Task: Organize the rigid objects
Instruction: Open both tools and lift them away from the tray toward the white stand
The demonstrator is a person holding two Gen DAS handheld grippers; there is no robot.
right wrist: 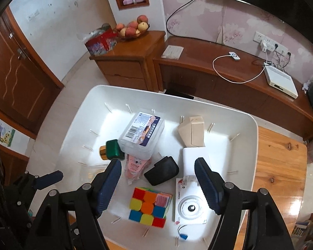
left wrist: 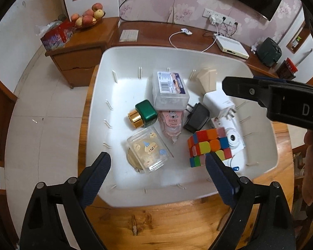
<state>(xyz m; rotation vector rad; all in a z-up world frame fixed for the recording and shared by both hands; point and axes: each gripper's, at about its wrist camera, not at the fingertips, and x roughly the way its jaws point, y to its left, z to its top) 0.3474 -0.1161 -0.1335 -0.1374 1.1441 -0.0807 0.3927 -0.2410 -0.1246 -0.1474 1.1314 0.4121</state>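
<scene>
Both grippers are hovering spread wide and empty over the white bin point(right wrist: 254, 145), the right gripper point(right wrist: 158, 173) sitting nearer, with the Rubik's cube point(right wrist: 149, 207) lying straight below and between its fingertips.

Floral pink wallpaper point(right wrist: 235, 27) backs a long wooden cabinet point(right wrist: 229, 77) on pale tiled floor point(left wrist: 41, 125).

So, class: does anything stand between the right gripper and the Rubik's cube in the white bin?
Nothing visible does. The right gripper hangs open above the Rubik's cube; the black charger and white camera lie beside the cube in the white bin, not over it.
</scene>
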